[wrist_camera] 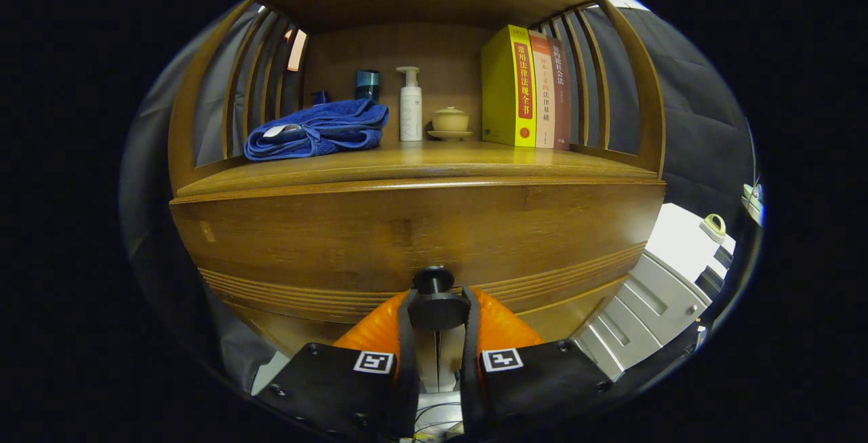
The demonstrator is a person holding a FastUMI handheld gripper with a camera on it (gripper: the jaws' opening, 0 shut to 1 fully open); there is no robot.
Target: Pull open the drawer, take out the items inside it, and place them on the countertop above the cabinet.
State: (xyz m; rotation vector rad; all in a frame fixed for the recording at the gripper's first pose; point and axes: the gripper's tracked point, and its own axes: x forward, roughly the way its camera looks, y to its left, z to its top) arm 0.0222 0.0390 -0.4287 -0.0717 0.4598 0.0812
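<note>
The black round knob (437,304) of the drawer (413,236) is pinched by the tongs (437,314), with one orange finger (380,331) pressed on each side of it. The drawer is seen shut, right ahead of the tongs, just under the front edge of the countertop (420,161). On the countertop, one folded blue towel (315,131) is laid near the left edge. One white pump bottle (410,105) and one small lidded cup (450,122) on a saucer are stood near the back, in the middle. Three books (525,88) are stood upright at the right edge. One dark blue jar (367,84) is seen behind the towel.
</note>
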